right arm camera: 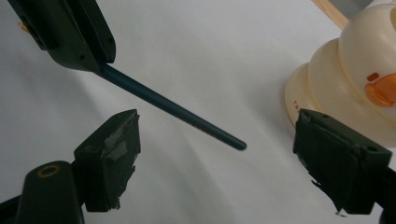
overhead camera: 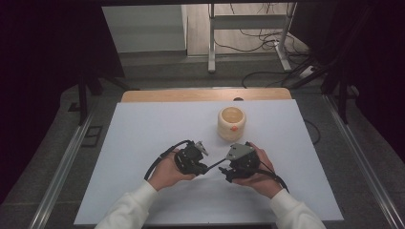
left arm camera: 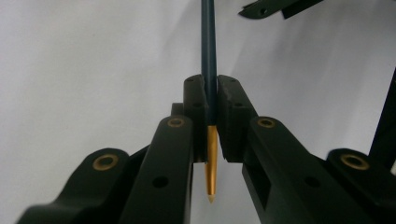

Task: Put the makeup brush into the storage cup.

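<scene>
The bench (overhead camera: 143, 143) carries a white sheet, and the cream holder (overhead camera: 231, 123) stands upright on it, just beyond your hands. Your left tongs (left arm camera: 211, 100) are clamped together on the pen (left arm camera: 208, 51). It's a thin dark teal shaft with a gold point that pokes back between the jaws toward the camera, while the long end reaches across toward your right tongs (right arm camera: 215, 161). Those stand wide apart, with the shaft's free end hanging in the gap and touching neither pad.

I'd judge the main risk to be the handover. If you close the right tongs while the shaft sits off-centre, a pad could knock it sideways and twist it in the left grip. Letting go on the left too early could drop the pen, and it would likely roll. The holder sits near the right jaw, so a wide swing could tip it.
</scene>
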Action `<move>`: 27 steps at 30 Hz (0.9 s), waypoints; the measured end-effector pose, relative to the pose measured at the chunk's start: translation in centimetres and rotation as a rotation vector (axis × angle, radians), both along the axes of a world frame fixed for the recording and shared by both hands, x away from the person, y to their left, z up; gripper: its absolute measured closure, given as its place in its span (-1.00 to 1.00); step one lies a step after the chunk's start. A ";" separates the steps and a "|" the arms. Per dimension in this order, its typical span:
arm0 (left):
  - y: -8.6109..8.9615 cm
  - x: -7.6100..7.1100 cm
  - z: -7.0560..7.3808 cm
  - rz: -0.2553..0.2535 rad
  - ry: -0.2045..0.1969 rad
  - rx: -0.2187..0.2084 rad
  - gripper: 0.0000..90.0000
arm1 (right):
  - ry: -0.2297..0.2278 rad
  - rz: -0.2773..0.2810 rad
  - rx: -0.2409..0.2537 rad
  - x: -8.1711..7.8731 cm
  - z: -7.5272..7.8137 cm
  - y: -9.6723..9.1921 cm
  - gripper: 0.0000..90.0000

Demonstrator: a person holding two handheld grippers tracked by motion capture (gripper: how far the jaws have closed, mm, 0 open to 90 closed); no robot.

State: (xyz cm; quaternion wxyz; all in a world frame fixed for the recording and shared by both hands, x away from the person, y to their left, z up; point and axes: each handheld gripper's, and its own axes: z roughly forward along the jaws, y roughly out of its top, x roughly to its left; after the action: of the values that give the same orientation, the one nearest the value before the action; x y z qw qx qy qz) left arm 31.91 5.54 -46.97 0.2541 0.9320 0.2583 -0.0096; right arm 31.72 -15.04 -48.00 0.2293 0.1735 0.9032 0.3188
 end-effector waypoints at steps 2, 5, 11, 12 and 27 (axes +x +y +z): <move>-0.1 0.0 0.0 -0.003 -0.001 0.003 0.86 | -0.003 0.003 -0.006 0.0 -0.1 0.1 -0.64; -0.2 0.2 0.0 -0.014 0.002 0.014 0.86 | -0.005 0.010 -0.014 0.0 -0.2 0.3 -0.62; -0.6 0.3 0.0 -0.005 0.010 0.009 0.86 | -0.016 0.034 -0.036 -0.2 -0.4 0.9 -0.58; -0.7 0.3 0.0 -0.008 0.010 0.011 0.86 | -0.019 0.047 -0.048 -0.3 -0.5 1.2 -0.55; -1.1 0.6 0.6 -0.009 0.006 -0.002 0.86 | -0.090 0.173 -0.153 -1.2 -1.3 2.8 0.40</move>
State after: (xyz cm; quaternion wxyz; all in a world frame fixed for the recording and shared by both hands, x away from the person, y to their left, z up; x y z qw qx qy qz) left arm 32.47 4.42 -46.36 0.2544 0.9329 0.2546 -0.0137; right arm 30.49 -12.21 -49.26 0.2540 0.0623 0.9252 0.2748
